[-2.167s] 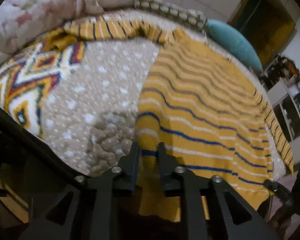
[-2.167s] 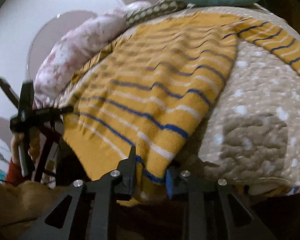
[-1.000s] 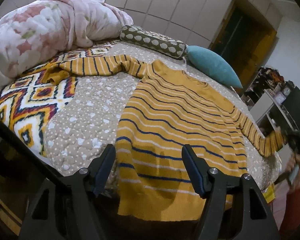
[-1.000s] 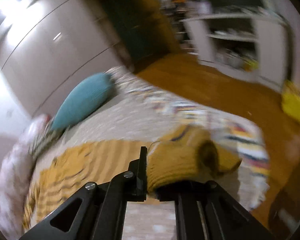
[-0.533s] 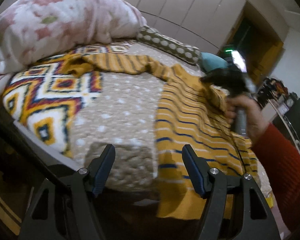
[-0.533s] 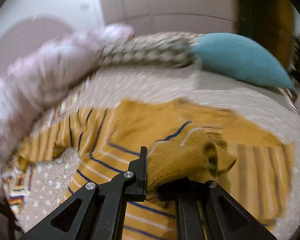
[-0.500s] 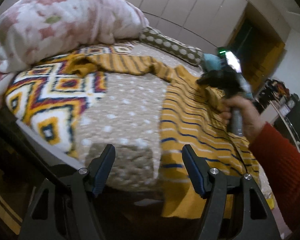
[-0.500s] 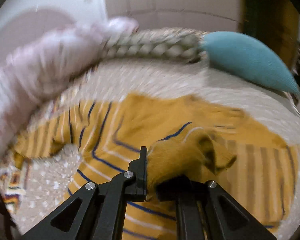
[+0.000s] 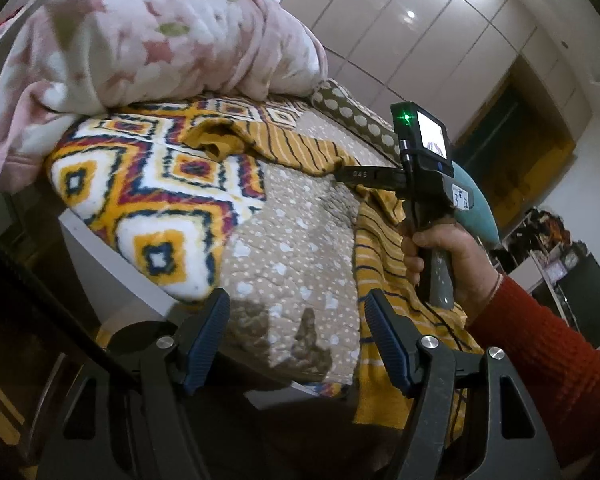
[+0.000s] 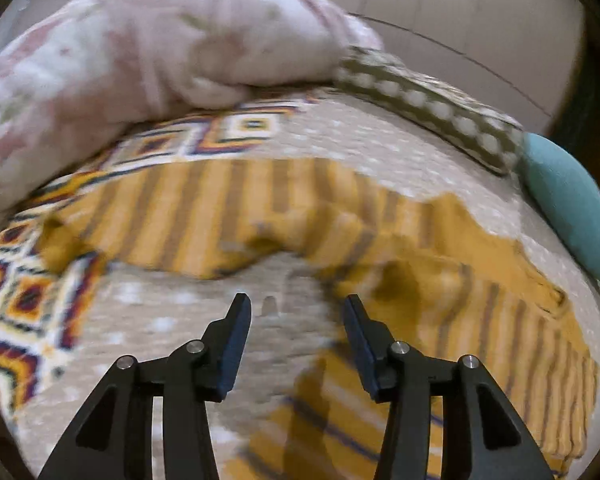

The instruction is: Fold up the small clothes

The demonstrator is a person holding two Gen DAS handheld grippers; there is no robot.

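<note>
Currently a yellow striped sweater (image 9: 380, 248) is lying spread on a bed (image 9: 300, 256) covered by a beige dotted quilt. In the left wrist view the sweater's body is running lengthwise from the near edge of the bed, where its hem is hanging over the side, toward the far pillows. One sleeve (image 9: 284, 148) is stretching away to the left, crossing onto a yellow, white and navy diamond-patterned blanket (image 9: 148, 200), with its cuff lying open on that blanket. In the right wrist view this sleeve is running left to right across the frame, and another part of the sweater is lying folded over the body on the right.

The left gripper (image 9: 298, 320) is hovering low at the near bed edge with its fingers spread wide and nothing between them; bare quilt is showing in the gap. The right gripper (image 10: 296, 320), held by a hand (image 9: 448, 256) in a red sleeve, is sitting above the sweater's upper body. Its jaws have just been opening, and its fingers are now apart and empty, with quilt and the sweater's edge showing below them.

Open quilt is lying between the sweater and the patterned blanket, giving free room on the left. A pink floral duvet (image 9: 148, 36) is bulking along the far left, a dotted olive bolster (image 10: 428, 108) and a teal pillow (image 10: 572, 208) are lining the far edge.
</note>
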